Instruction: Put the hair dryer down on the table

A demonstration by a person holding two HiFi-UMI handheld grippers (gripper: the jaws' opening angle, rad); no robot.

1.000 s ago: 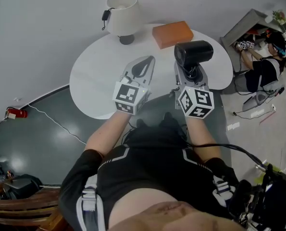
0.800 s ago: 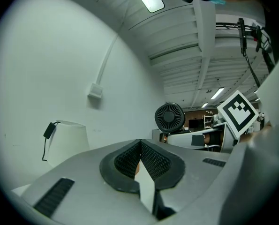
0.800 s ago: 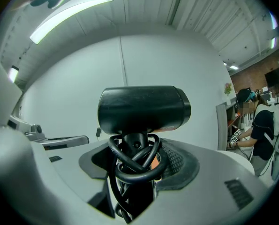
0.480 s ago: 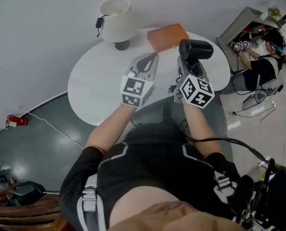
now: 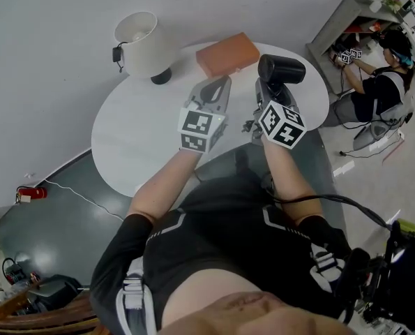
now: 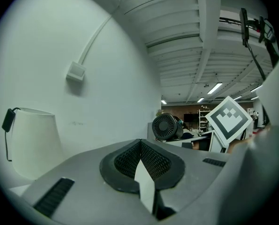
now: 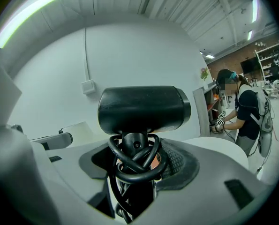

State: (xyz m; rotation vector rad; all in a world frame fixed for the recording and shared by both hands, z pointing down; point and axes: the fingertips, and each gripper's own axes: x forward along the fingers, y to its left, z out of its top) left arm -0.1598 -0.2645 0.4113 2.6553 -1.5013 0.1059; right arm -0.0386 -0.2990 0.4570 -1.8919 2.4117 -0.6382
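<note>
Right hand-held gripper (image 5: 272, 98) around hair dryer (image 5: 282, 69)

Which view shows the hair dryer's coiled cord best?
The right gripper view: the cord loops around the hair dryer handle, close up, within the right claw. The head view shows only the dryer's barrel from above; the left gripper view only its grilled end.

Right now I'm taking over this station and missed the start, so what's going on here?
A person holds a gripper in each hand over a round white table. The right gripper is closed on the handle of a black hair dryer, with the cord wound around the handle and the barrel on top; it is not yet set down. The left gripper is empty, jaws together. A white lamp and an orange box stand at the table's far side.
</note>
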